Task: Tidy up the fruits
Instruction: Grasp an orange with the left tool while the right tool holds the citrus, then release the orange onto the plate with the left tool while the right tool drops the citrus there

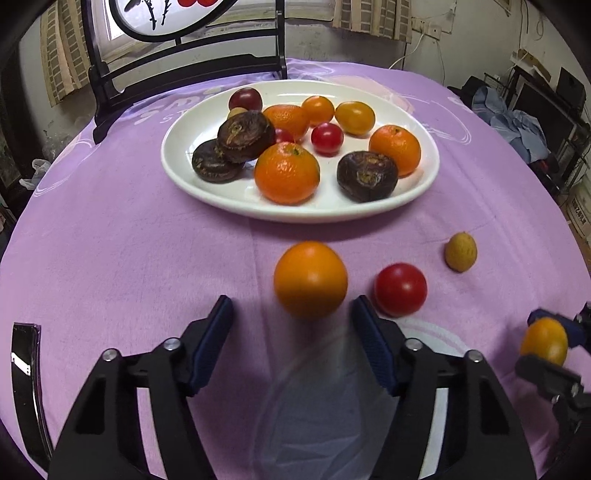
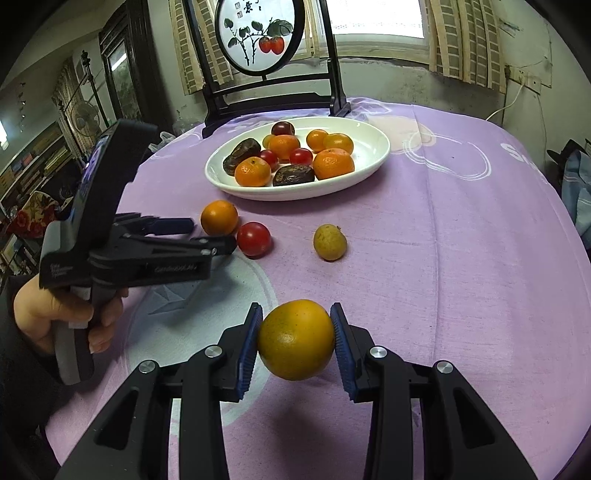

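Observation:
A white oval plate (image 1: 424, 177) (image 2: 373, 162) holds several oranges, tomatoes and dark fruits. On the purple cloth in front of it lie an orange fruit (image 1: 310, 278) (image 2: 219, 217), a red tomato (image 1: 400, 289) (image 2: 253, 239) and a small yellow-brown fruit (image 1: 460, 252) (image 2: 330, 242). My left gripper (image 1: 291, 314) (image 2: 212, 232) is open, its fingertips just short of the orange fruit. My right gripper (image 2: 296, 341) (image 1: 550, 341) is shut on a yellow-orange fruit (image 2: 296, 339) (image 1: 543, 340), held above the cloth near the front.
A black wooden stand with a round painted screen (image 2: 260, 31) stands behind the plate at the table's far edge. The table edge curves away on the right. Shelves and clutter lie beyond the table on both sides.

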### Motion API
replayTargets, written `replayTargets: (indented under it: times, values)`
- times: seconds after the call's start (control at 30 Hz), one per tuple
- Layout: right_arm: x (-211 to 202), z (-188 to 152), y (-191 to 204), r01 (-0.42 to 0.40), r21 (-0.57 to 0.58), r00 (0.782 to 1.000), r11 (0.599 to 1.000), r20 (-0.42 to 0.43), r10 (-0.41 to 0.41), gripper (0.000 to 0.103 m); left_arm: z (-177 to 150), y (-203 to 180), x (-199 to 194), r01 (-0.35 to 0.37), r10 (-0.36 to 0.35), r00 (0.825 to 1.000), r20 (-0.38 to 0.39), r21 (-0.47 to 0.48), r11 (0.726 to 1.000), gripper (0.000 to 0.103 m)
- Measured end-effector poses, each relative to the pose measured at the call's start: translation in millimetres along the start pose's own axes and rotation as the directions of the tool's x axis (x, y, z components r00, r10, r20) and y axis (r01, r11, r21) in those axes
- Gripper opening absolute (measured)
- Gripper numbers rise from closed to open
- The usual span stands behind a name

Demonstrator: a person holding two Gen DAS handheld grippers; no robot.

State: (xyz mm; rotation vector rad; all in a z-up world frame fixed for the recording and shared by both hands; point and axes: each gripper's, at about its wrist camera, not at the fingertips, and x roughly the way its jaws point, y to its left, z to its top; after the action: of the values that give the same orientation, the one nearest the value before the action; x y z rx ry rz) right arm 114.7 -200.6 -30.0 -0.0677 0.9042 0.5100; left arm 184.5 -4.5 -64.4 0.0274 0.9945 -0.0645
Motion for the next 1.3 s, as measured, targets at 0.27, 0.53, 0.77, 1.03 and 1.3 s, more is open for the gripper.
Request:
replayTargets:
  times: [0.27, 0.53, 0.77, 1.03, 1.3]
  values:
    - [4, -1, 2, 0.012, -0.013, 1.000, 1.000, -0.006, -0.012, 0.038, 8, -1, -2, 0.039, -0.039, 0.999, 0.009, -0.033, 0.999, 0.037]
    - [2, 5, 3, 0.022, 0.012, 1.000, 1.000, 0.021, -0.022, 0.038, 0, 10, -49, 0.118, -0.115, 0.992, 0.057, -0.053, 0.992, 0.037]
    - [-10, 61, 24, 0.032, -0.060, 0.991, 0.998, 0.132, -0.024, 0.038, 34, 15, -83, 0.128, -0.124, 0.981, 0.151, -0.019, 0.992, 0.037]
    - [44, 128, 21, 0.043, -0.039, 0.984, 0.998, 0.175, -0.036, 0.038, 93, 36, -39, 0.119, -0.099, 0.983, 0.152, -0.129, 0.984, 0.037]
    - [101, 158, 10, 0.071, -0.035, 0.992, 0.997, 0.103, -0.067, 0.040, 130, 49, 12, 0.096, -0.074, 0.990, 0.119, -0.188, 0.978, 0.041]
